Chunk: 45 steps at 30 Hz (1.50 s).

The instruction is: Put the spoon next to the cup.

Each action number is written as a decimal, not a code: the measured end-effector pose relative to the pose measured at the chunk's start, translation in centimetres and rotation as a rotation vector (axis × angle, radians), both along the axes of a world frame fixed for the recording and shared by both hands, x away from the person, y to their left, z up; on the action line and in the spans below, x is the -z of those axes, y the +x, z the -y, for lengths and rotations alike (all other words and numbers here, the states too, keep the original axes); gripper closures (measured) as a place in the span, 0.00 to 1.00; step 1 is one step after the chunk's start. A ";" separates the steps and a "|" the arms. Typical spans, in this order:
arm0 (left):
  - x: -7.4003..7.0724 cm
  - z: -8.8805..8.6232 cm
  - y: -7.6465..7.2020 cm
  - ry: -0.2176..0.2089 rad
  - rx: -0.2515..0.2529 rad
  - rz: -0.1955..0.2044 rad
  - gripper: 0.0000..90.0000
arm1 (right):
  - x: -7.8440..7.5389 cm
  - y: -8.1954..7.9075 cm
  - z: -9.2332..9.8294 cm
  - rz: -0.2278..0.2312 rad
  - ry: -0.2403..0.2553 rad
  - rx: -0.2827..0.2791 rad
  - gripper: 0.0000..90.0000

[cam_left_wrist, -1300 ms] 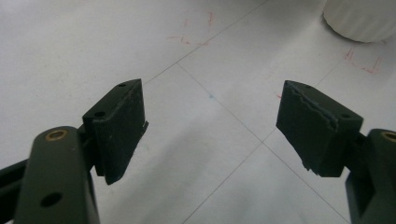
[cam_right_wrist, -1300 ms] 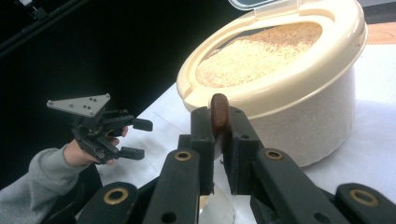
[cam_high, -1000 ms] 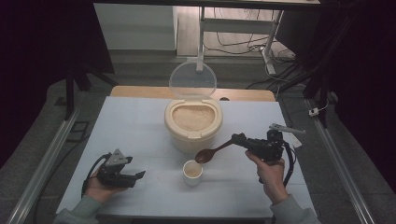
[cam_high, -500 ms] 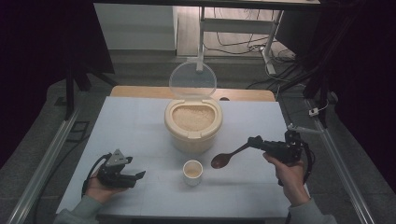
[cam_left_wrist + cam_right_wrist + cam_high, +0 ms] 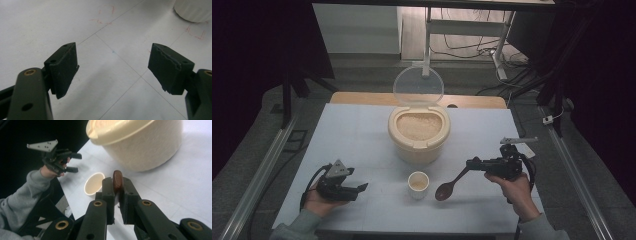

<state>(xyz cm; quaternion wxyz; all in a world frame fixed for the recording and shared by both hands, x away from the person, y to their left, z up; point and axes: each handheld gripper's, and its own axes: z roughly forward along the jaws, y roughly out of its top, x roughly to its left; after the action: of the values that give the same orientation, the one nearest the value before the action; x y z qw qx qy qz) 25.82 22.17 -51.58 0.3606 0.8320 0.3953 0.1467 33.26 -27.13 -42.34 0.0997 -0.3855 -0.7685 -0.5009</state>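
Your right tongs [image 5: 472, 163], at the lower right of the high view, are clamped on the handle of the dark brown wooden spoon [image 5: 450, 185], whose bowl hangs low over the pale grey surface [image 5: 357, 135] just right of the small cream cup [image 5: 418, 183] at bottom centre. In the right gripper view the spoon [image 5: 117, 180] stands pinched between the two black jaws, with the cup [image 5: 93, 183] to its left and the big cream rice tub [image 5: 140, 142] at the upper right. Your left tongs [image 5: 360, 189], at the lower left of the high view, gape wide with nothing between them, resting close over the surface, well apart from the cup.
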 end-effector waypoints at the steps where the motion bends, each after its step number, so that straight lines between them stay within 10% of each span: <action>1: 0.0 0.0 0.0 0.000 0.000 0.000 0.26 | 0.2 0.0 -0.2 -0.005 -0.005 -0.010 0.92; 17: 0.1 0.0 0.1 0.005 0.001 -0.003 0.26 | 2.4 1.1 -2.6 -0.069 -0.057 -0.087 0.92; 45: 0.2 0.1 0.1 0.011 0.006 -0.005 0.25 | 6.4 2.9 -2.0 -0.064 -0.012 0.078 0.83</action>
<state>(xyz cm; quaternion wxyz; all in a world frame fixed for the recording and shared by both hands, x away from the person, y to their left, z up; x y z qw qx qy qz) 25.90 22.07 -51.73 0.3554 0.8355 0.3930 0.1456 36.19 -25.14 -48.72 0.1023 -0.4316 -0.7524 -0.4871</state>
